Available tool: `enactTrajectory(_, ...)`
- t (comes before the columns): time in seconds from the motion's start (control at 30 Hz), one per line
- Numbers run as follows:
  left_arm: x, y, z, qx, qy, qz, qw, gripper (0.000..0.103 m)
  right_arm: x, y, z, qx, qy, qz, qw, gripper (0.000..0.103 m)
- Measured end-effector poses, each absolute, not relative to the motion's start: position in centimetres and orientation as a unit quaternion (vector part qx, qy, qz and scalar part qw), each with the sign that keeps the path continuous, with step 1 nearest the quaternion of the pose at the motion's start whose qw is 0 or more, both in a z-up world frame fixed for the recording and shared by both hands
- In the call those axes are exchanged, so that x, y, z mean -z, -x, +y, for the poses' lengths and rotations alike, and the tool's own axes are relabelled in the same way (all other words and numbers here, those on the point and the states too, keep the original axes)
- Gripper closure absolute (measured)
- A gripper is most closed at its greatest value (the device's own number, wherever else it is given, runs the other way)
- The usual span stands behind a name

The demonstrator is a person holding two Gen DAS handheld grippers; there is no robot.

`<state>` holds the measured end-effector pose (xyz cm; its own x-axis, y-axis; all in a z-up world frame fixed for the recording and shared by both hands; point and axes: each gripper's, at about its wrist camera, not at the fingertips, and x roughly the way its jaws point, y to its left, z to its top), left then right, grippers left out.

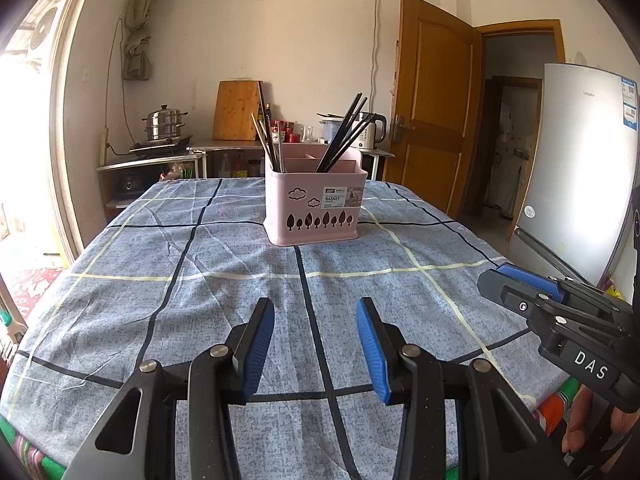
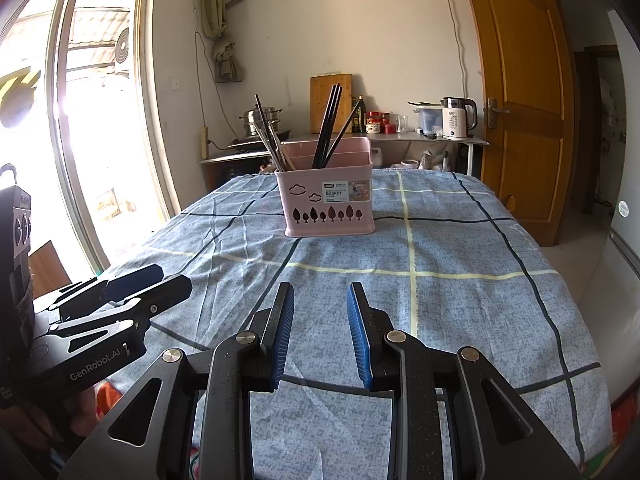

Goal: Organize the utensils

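Reaching forward from here carries the main risk: the pink basket (image 1: 315,200) stands well ahead of both sets of jaws on the blue checked table (image 1: 200,280), light-looking and top-heavy with long sticks leaning out over its rim, so a careless push could probably slide or tip it. On the left, the left gripper (image 1: 316,344) hovers low over the near part of the table, level and pointing straight at the basket, its jaws spread wide with nothing between the blue pads. Ahead and slightly left of those jaws, the pale chopsticks (image 1: 269,146) lean in the basket's left compartment; the black chopsticks (image 1: 342,136) slant out of a compartment further right. A jaw catching one of these tilted ends could lever the bundle out or drag the basket along the cloth, which is creased and may slip. On the right, the right gripper (image 2: 320,328) is held beside its partner, likewise low, level and aimed forward, jaws parted and empty. No loose utensil shows on the cloth near either pair of jaws, so judging which sticks need sorting is uncertain, and gripping several at once could scatter them.
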<state>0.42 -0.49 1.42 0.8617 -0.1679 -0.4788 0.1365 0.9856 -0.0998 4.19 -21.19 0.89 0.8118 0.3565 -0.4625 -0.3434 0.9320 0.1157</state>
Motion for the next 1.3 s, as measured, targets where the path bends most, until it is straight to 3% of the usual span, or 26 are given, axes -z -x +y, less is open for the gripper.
enactTrajectory(1.3,-1.15,0.15,-0.71,0.082,-0.001,0.257,0.963,0.061,-0.76,-4.08,-21.19,-0.184,-0.009,0.252,0.950,0.075)
